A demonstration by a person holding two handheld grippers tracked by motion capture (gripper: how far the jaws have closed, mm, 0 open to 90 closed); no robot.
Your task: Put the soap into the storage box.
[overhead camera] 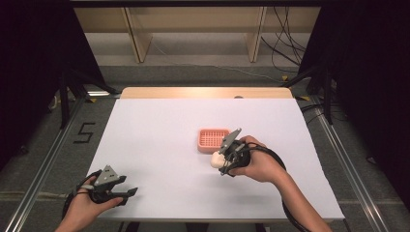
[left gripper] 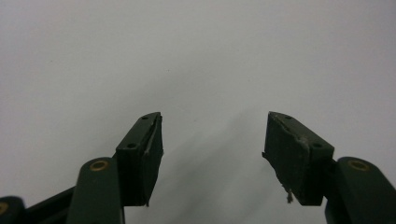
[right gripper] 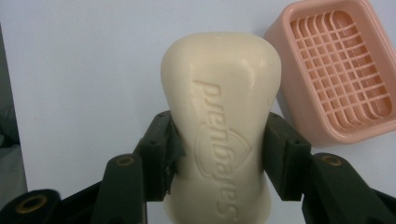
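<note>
A cream bar of soap (right gripper: 223, 116) with embossed lettering is clamped at its waist between the two black jaws of my right gripper (right gripper: 217, 156). From above, the soap (overhead camera: 216, 159) and right gripper (overhead camera: 223, 159) sit just in front of a pink soap dish (overhead camera: 212, 138) with a grid insert, near the table's middle. That pink dish (right gripper: 337, 70) lies empty just beyond the soap at the upper right. My left gripper (overhead camera: 126, 193) rests at the table's front left, its jaws wide apart over bare white surface (left gripper: 214, 154).
The white table top (overhead camera: 159, 145) has a wooden strip along its far edge (overhead camera: 203, 93). Black cables (overhead camera: 285, 43) and wooden frame legs stand on the floor beyond. A metal rail (overhead camera: 43, 164) runs along the left.
</note>
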